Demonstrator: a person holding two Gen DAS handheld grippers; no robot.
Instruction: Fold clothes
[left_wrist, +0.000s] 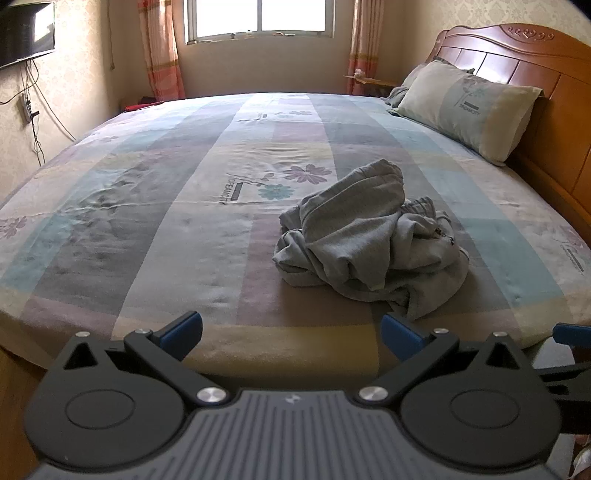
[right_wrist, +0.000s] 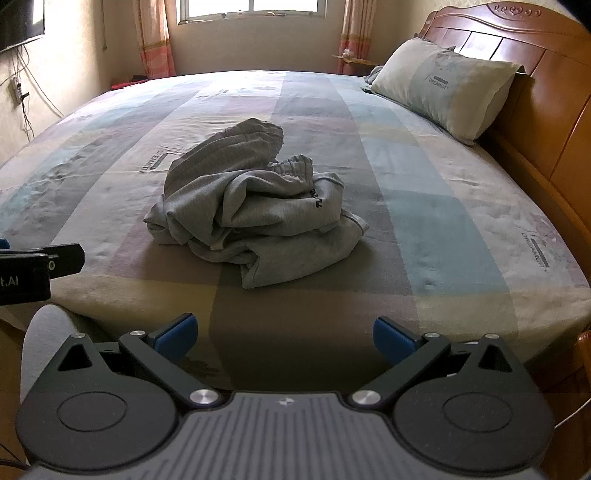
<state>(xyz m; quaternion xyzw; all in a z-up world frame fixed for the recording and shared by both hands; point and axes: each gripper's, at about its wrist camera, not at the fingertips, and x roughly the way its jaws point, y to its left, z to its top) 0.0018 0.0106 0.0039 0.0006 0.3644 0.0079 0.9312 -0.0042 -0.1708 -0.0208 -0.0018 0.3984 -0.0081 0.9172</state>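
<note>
Across the middle of both views lay the bed (left_wrist: 155, 229), its patterned sheet spread flat, and on it sat the one thing I had to deal with: a grey garment (left_wrist: 369, 240) bunched into a heap. Through my left wrist camera it sat right of centre in the frame; through the right one it sat just left of centre (right_wrist: 255, 214). I judged that nothing of the folding had been done. The cloth was twisted over itself, with a gathered band showing near the top of the pile and one loose edge trailing toward the lower part of the frame. I could not tell whether it was one piece or more.

My left gripper (left_wrist: 291, 334) hung at the bottom of its frame, jaws spread wide with nothing between them, short of the mattress edge. My right gripper (right_wrist: 282, 334) was the same: jaws parted, empty, apart from the cloth. At the left edge of the right view a slice of my other tool was visible.

A pillow (left_wrist: 469, 107) rested at the upper right against the wooden headboard (left_wrist: 517, 55), well apart from the heap.

Everything was left to do, as I judged it: reach in, pick out an edge, shake the heap open, lay it flat, then fold.
</note>
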